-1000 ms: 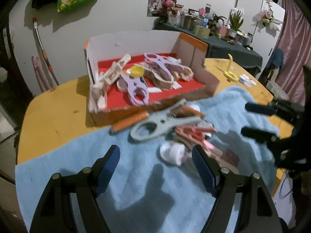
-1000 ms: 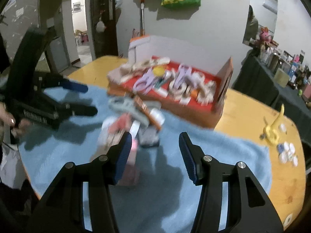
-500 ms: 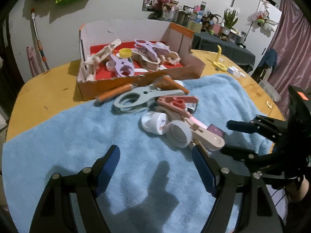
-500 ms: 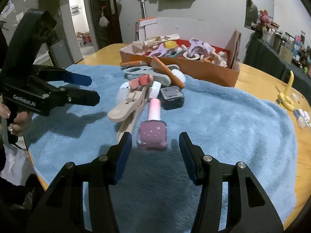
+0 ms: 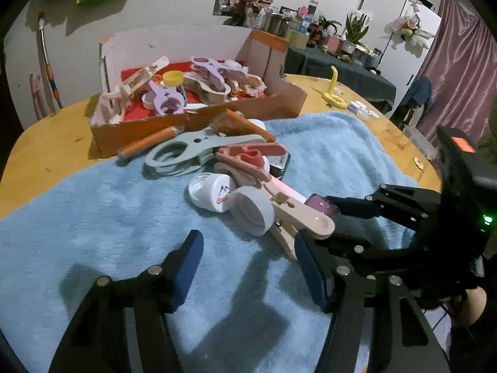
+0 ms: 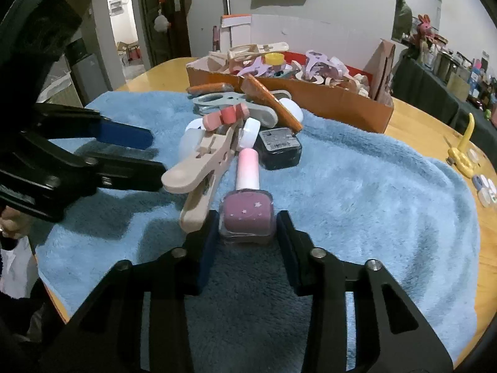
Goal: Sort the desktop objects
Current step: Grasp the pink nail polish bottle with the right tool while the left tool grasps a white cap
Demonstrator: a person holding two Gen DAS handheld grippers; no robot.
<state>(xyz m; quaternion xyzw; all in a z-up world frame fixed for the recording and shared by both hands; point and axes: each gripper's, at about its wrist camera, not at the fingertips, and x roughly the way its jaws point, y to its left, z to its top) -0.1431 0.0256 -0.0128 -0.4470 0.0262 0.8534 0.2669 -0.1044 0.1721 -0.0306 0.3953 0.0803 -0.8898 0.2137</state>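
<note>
A pile of small objects lies on a blue towel: a purple nail polish bottle with a pink cap, a beige clip, a grey clip, white caps and a black box. My right gripper has its pads on both sides of the nail polish bottle, closed around it. In the left wrist view it comes in from the right at the bottle. My left gripper is open and empty above the towel, just short of the pile.
An orange cardboard box with a red floor holds several clips and a yellow cap, behind the pile. A yellow hook and small white discs lie on the wooden table at the right. A cluttered dark sideboard stands behind.
My right gripper has moved forward onto the nail polish bottle and narrowed around it. My left gripper has come lower and closer to the pile.
</note>
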